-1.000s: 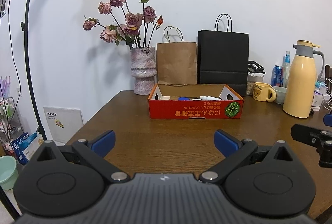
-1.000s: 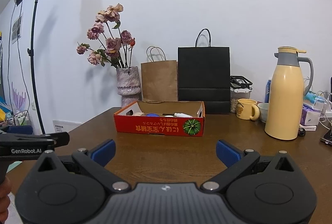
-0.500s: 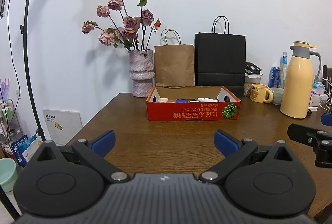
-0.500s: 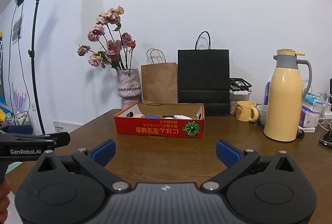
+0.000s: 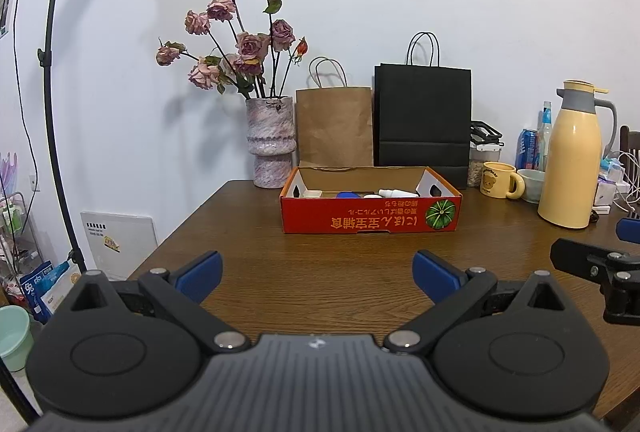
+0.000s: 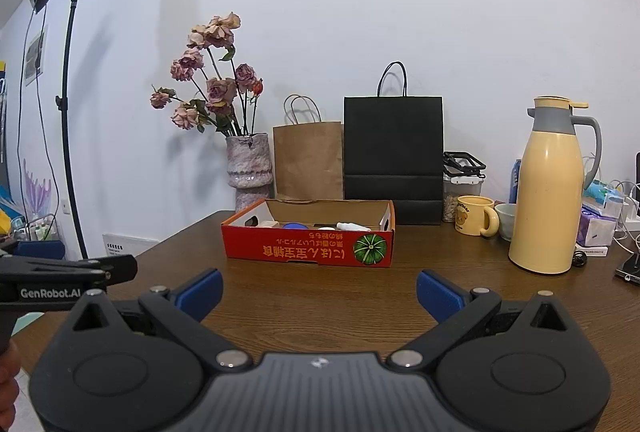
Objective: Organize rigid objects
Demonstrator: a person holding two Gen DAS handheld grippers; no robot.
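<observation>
Cardboard box (image 5: 370,220) on the desk (image 5: 320,264) holds small rigid objects (image 5: 394,193); we judge them light, stiff. Both our left hand-held gripper (image 5: 316,272) and right hand-held gripper (image 6: 318,290) are wide, empty.

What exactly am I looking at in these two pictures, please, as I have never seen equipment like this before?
There is no robot arm here. A person holds a two-finger gripper in each hand, and each carries a wide-angle camera that looks forward along its fingers. One picture comes from the left gripper, the other from the right gripper; the black shapes with blue pads at the bottom are the fingers. Both are open and hold nothing.

Ahead, on the wooden table, stands a red cardboard box with a few small items inside, too small to name. Behind it are a vase of dried roses, a brown paper bag and a black paper bag. To the right stand a yellow mug and a yellow thermos jug.
</observation>
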